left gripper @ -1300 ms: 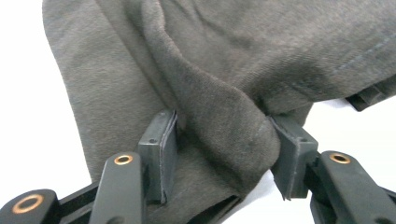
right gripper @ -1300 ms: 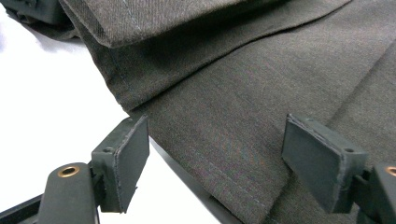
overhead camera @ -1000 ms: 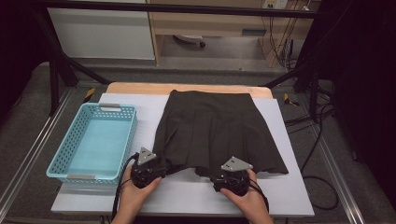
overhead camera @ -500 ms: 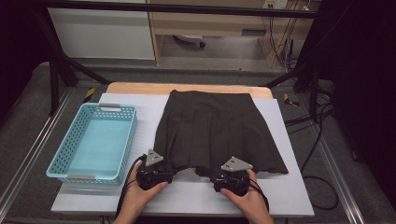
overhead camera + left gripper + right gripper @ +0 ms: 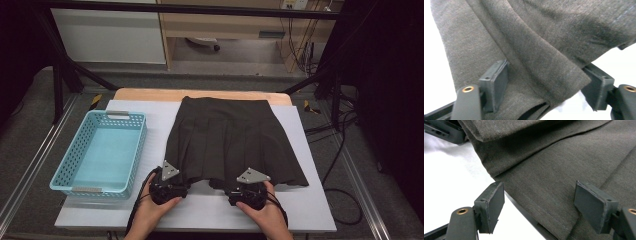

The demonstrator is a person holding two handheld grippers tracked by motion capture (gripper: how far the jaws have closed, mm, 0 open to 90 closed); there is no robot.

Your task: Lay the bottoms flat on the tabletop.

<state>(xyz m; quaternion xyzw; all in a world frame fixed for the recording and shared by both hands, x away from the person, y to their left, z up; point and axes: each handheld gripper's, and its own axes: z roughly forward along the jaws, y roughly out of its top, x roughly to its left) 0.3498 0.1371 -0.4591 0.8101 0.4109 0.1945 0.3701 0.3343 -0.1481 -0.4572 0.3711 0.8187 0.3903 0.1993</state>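
On the white worktop (image 5: 320, 210), seen from the high view, a dark skirt (image 5: 232, 137) lies spread flat with its waistband at the far side and its hem toward the person, right of a blue basket (image 5: 75, 160). The left hand-held gripper (image 5: 172, 176) and right hand-held gripper (image 5: 248, 181) both sit at that near hem. Looks like light, floppy fabric, no stiffness at all, so it'll probably sag and fold wherever it isn't supported; grabbing the hem corners seems the sane choice. In the left gripper view, the skirt (image 5: 536, 47) is a brownish-grey weave with soft pleats, and its stitched hem edge lies between the jaws, which have just been opening; the pads stand clear of the cloth, so released. In the right gripper view, the skirt (image 5: 564, 170) shows a pleat flap and hem seam, the jaws spread wide with the hem between them, not pinching anything either.
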